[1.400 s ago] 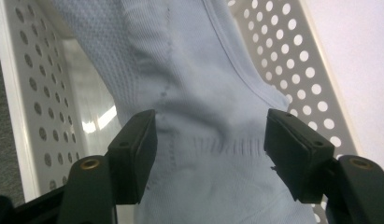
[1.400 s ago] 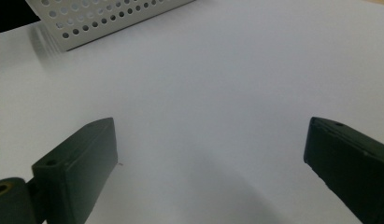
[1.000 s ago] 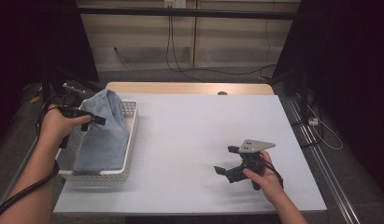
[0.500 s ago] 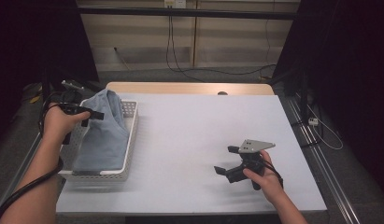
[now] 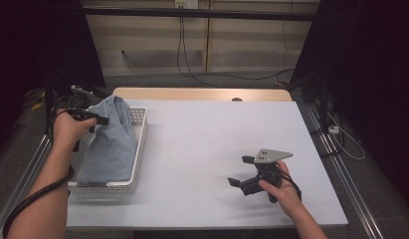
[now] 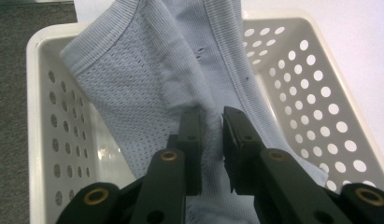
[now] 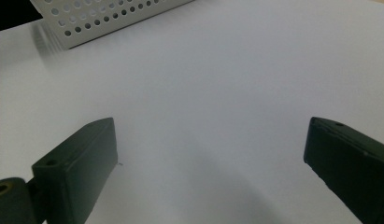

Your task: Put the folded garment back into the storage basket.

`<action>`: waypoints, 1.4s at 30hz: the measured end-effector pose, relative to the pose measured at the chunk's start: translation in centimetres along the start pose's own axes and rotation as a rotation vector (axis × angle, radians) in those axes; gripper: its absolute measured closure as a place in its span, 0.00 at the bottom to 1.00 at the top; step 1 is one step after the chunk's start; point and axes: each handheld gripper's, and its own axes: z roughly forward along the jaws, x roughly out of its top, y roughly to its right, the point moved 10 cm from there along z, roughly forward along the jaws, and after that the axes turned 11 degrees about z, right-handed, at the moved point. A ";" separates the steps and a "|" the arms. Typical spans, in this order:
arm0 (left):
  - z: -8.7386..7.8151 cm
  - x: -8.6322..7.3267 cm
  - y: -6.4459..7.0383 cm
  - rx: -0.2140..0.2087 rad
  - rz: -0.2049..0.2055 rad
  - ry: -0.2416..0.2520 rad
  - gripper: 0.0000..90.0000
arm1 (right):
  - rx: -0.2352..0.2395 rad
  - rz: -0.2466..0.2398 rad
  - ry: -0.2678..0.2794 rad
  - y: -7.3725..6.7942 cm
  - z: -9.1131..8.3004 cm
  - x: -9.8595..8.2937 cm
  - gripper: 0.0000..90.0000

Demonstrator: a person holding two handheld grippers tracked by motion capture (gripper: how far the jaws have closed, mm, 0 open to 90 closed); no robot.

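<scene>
A light blue knitted cloth (image 5: 114, 139) hangs into a white perforated basket (image 5: 139, 149) at the table's left. My left gripper (image 5: 99, 121) is shut on a fold of the cloth (image 6: 180, 74) and holds its top end raised above the basket (image 6: 320, 88). My left gripper (image 6: 211, 122) pinches the fabric between both jaws. Near the table's front right, my right gripper (image 5: 240, 172) rests low over the white tabletop, open, jaws pointing left. Its jaws stand wide apart in the right gripper view, right gripper (image 7: 208, 140) with nothing between them.
The white table (image 5: 217, 134) has a wooden strip (image 5: 202, 93) along its far edge. A corner of the basket (image 7: 105, 18) lies ahead of the right gripper. Metal rails (image 5: 336, 164) and cables (image 5: 341, 134) run beside the table's right side.
My left gripper has lifted the cloth's top a little higher and slightly back over the basket. The right gripper has stayed where it was.
</scene>
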 end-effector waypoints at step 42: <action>5.3 -2.5 1.2 -0.057 -0.050 0.005 0.96 | -0.002 -0.001 -0.002 0.2 0.0 -0.1 0.03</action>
